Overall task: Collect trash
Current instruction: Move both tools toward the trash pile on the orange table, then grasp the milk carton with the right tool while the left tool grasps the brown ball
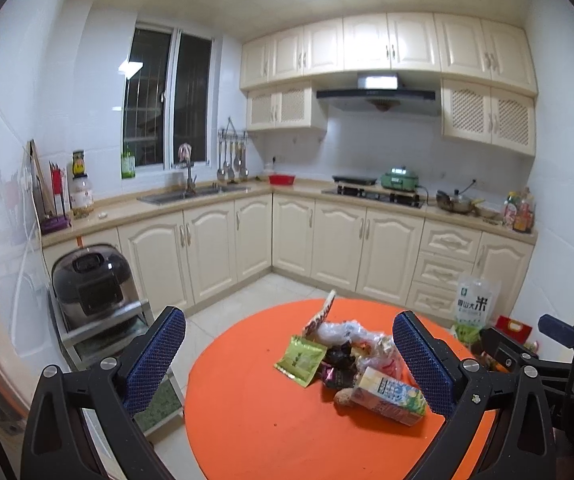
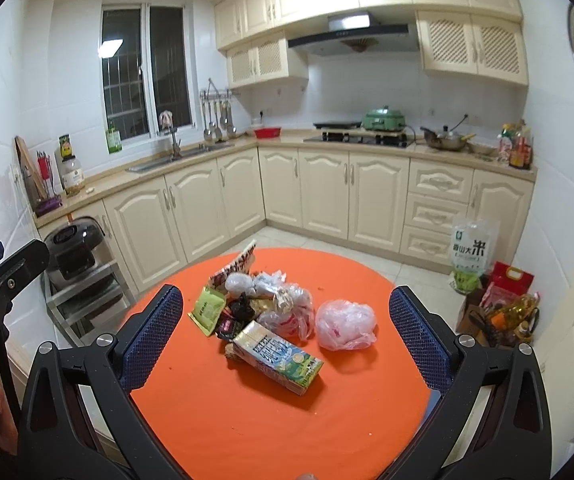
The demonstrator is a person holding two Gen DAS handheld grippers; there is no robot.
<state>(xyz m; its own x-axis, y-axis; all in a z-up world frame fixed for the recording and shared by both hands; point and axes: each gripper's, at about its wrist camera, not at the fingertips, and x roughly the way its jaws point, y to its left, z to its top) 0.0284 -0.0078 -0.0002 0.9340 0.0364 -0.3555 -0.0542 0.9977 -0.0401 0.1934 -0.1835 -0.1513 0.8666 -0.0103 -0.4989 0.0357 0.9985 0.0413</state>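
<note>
A pile of trash lies on a round orange table (image 1: 247, 420) (image 2: 227, 400). It holds a drink carton (image 1: 391, 398) (image 2: 279, 358), a green packet (image 1: 301, 360) (image 2: 207, 308), dark wrappers (image 1: 339, 366) (image 2: 235, 316), crumpled clear plastic (image 1: 339, 330) (image 2: 287, 300) and a red-and-white snack packet (image 1: 321, 314) (image 2: 235, 266). A loose pink plastic bag (image 2: 345, 324) lies right of the pile. My left gripper (image 1: 287, 364) is open and empty above the table, in front of the pile. My right gripper (image 2: 287, 334) is open and empty, and the pile and bag lie between its fingers.
Cream kitchen cabinets (image 1: 247, 236) line the back walls, with a sink (image 1: 191, 194) and stove (image 1: 375, 194). A rice cooker (image 1: 91, 284) sits on a metal rack at the left. A rice bag (image 2: 471, 256) and groceries (image 2: 503, 308) stand on the floor at the right.
</note>
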